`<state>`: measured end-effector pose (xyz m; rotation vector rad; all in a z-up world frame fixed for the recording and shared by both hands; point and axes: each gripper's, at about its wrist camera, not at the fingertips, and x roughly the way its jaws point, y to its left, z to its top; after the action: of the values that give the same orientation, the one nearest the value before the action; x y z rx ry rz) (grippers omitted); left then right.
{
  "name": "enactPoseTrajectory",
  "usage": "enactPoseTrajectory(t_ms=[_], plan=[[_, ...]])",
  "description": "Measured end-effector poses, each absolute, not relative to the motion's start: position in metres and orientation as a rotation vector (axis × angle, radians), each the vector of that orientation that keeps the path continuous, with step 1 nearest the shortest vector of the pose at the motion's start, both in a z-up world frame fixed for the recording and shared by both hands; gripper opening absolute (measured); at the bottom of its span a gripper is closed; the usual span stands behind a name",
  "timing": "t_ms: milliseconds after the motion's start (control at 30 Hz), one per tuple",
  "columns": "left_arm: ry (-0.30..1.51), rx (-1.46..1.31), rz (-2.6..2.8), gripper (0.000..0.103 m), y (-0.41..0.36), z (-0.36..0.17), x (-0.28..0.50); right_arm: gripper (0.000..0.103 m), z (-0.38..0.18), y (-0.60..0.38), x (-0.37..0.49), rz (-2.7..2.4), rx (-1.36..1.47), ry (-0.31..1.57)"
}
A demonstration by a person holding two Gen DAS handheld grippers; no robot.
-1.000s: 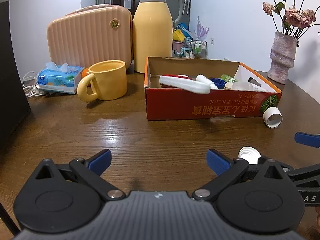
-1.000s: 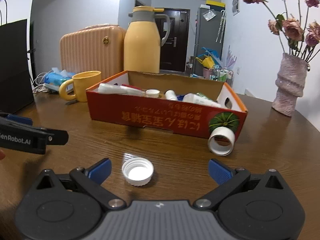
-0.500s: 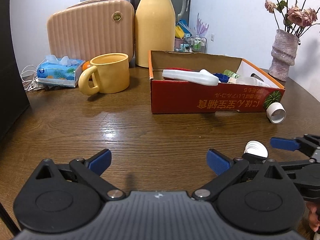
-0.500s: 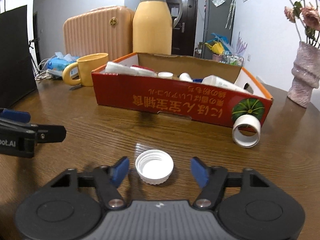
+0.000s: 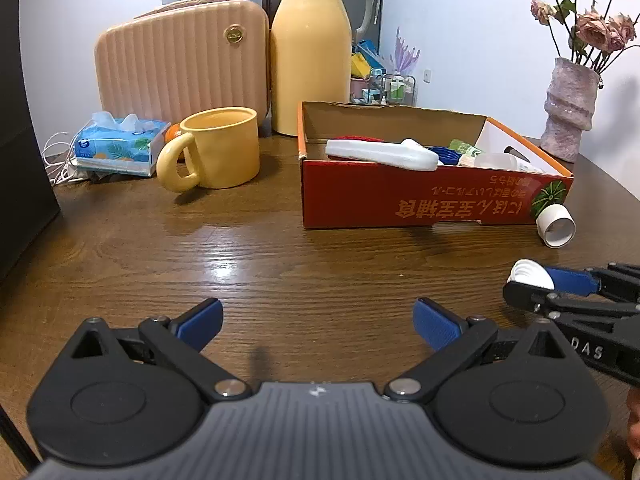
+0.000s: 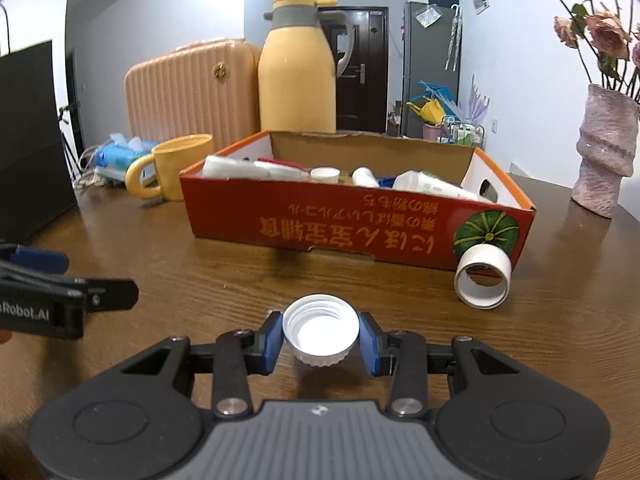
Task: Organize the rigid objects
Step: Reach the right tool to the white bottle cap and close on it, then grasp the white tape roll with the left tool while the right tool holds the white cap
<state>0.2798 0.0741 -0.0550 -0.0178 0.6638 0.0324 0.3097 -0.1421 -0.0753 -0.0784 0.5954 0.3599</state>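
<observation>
Pick-up step: the white cap (image 6: 320, 334) sits open side up on the table (image 6: 360, 280), and my right gripper (image 6: 320, 344) has just been closing, both pads now against its rim. Next I judge a lift and carry into the red box (image 6: 352, 228). Count: one cap, one white ring (image 6: 484, 282) loose against the box, one box; left gripper (image 5: 316, 324) wide open, empty.

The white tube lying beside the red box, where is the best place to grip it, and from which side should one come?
Probably across its round outer wall. The white tube lies on its side on the table, open end toward the camera, touching the red box corner. Come from above with the free left hand-held gripper, one finger at each side of the wall; its curved wall could roll.
</observation>
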Motion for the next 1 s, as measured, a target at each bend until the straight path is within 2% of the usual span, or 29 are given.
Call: enactPoseTrajectory(t_ms=[333,1000], plan=[[0.657,-0.015,0.017,0.103,0.055,-0.052,0.284,0.039,-0.069,-0.175,0.312,0.33,-0.035,0.526],[0.664,0.029,-0.055,0.103,-0.031,-0.05,0.309,0.039,-0.063,-0.259,0.331,0.236,0.04,0.444]])
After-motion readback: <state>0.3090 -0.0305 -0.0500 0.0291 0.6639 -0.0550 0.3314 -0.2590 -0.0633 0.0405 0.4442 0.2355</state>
